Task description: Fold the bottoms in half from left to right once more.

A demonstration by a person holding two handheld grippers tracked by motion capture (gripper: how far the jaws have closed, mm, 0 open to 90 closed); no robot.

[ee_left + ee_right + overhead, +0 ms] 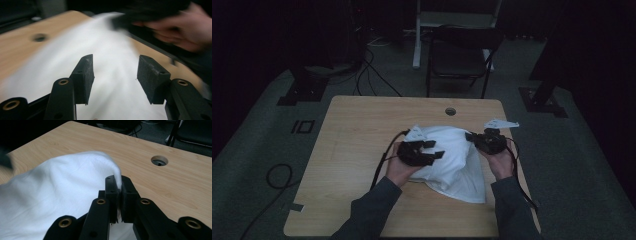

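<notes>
A white cloth (452, 162) lies bunched on the right half of the wooden table (357, 130). My left gripper (434, 149) hovers over the cloth's left part with its jaws apart. In the left gripper view the cloth (112, 87) passes under the open left gripper (113, 75), and no pad presses on it. My right gripper (472, 136) sits at the cloth's far right edge. In the right gripper view the right gripper (119, 187) is shut on a raised fold of the cloth (62, 187), pinched between the pads.
A round cable hole (450, 111) sits near the table's far edge, close to the right gripper (159, 160). A dark chair (459, 55) stands beyond the table. Cables lie on the floor at the left (277, 175). Bare wood spreads over the table's left half.
</notes>
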